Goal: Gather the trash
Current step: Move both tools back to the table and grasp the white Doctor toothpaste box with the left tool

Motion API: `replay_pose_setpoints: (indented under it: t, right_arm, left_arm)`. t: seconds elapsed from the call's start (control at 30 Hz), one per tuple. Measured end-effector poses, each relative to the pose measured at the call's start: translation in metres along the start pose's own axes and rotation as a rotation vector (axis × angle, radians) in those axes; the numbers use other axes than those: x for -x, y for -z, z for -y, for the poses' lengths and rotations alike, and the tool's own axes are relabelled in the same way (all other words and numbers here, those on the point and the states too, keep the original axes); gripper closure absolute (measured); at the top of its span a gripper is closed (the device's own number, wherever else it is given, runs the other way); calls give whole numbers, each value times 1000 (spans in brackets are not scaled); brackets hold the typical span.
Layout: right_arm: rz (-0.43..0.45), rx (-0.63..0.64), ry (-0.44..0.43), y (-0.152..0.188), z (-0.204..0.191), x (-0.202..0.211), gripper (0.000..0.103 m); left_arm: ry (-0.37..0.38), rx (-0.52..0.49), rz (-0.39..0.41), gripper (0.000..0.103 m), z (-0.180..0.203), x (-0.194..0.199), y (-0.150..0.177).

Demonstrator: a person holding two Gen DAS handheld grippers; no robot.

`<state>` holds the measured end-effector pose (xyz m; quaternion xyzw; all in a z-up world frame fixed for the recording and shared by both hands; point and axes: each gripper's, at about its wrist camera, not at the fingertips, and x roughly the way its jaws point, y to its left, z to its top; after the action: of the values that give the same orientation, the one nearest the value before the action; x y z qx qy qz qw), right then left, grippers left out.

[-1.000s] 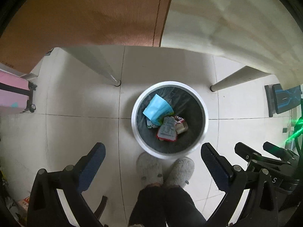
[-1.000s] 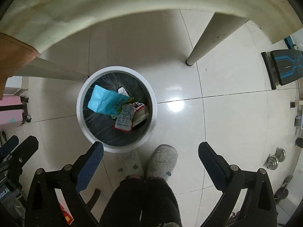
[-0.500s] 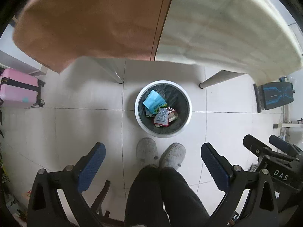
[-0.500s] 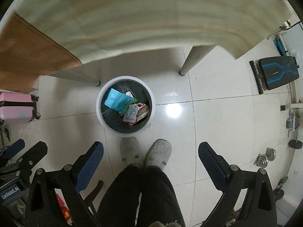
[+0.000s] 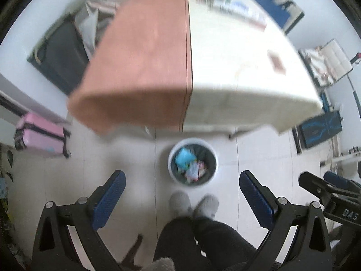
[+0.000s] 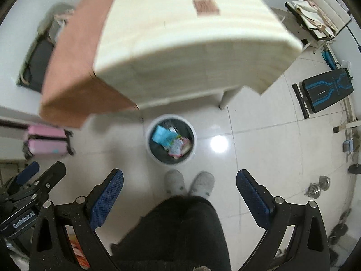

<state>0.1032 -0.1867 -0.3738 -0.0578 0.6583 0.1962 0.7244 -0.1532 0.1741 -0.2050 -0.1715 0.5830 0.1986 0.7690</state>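
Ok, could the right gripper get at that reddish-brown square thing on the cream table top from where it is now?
Probably yes. The right gripper is open and empty, held high over the floor, and the reddish-brown square lies flat on the cream table top with nothing over or beside it. It would need a long forward reach.

**Readable text: two gripper labels only**

"DAS" in white letters on the black body of the right gripper (image 5: pixel 325 181), seen at the right edge of the left wrist view; the word runs on past the frame edge, rest can't be read. "GenRobot.AI" in white on the black body of the left gripper (image 6: pixel 41 171), seen at the left edge of the right wrist view. Wrappers (image 6: pixel 178 144) in the bin (image 6: pixel 190 155) carry print, too blurred to read. Papers at the table's (image 6: pixel 180 45) far end: unreadable.
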Motion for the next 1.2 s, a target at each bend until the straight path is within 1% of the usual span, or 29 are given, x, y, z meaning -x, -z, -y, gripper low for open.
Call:
replay_pose_setpoints:
  t: [0.1,0.2,0.27,0.3,0.4,0.43,0.47,0.57,0.63,0.67,0.73,0.8,0.83,0.93,1.03,1.07,1.13,1.17,1.2]
  right_arm:
    - [59,-12,-25,-24,0,35,2]
    - [105,-10,-34,-53,1,63,2]
    - [128,-2,-28,-76,2,75,2]
    - [139,-2,-26,-91,4,80,2]
    - [165,-13,-20,-135,16,86,2]
    - [166,-18,-19,-147,21,83,2]
    - [167,-27,-17,-166,30,79,2]
    - [156,-55,4,-220,55,65,2]
    - [138,-89,9,-265,79,43,2]
    - [124,-100,13,-281,88,32,2]
    - [73,-137,4,-327,112,5,2]
    - [44,-151,16,-362,130,-16,2]
    - [30,-160,23,-381,138,-27,2]
    - [-13,-177,31,-423,157,-56,2]
    - [-43,-173,54,-457,173,-79,2]
    - [-49,-173,60,-464,177,-83,2]
    - [-61,-177,68,-479,185,-90,2]
    - [-67,-181,65,-487,190,-92,2]
    - [-70,-184,60,-492,194,-93,2]
  left_arm:
    - [-41,7,69,0,2,22,-31]
    - [-51,34,142,0,1,37,-62]
    - [-57,54,165,0,2,38,-87]
    - [-53,61,162,0,3,35,-99]
    - [-58,86,122,0,11,21,-138]
    - [-61,92,109,0,15,17,-147]
    - [-65,100,94,0,21,10,-162]
    - [-56,138,43,0,44,-15,-214]
    - [-33,181,-4,0,60,-34,-247]
    - [-14,218,-46,0,72,-49,-268]
    - [22,273,-105,0,89,-75,-303]
    - [47,327,-171,0,113,-108,-344]
    - [60,351,-194,0,124,-121,-363]
    - [93,440,-248,0,151,-162,-409]
    - [99,525,-286,1,169,-201,-446]
    - [88,537,-296,1,172,-210,-453]
    - [40,542,-320,1,180,-230,-464]
    - [22,535,-323,3,181,-234,-465]
    - [-8,514,-322,12,183,-238,-464]
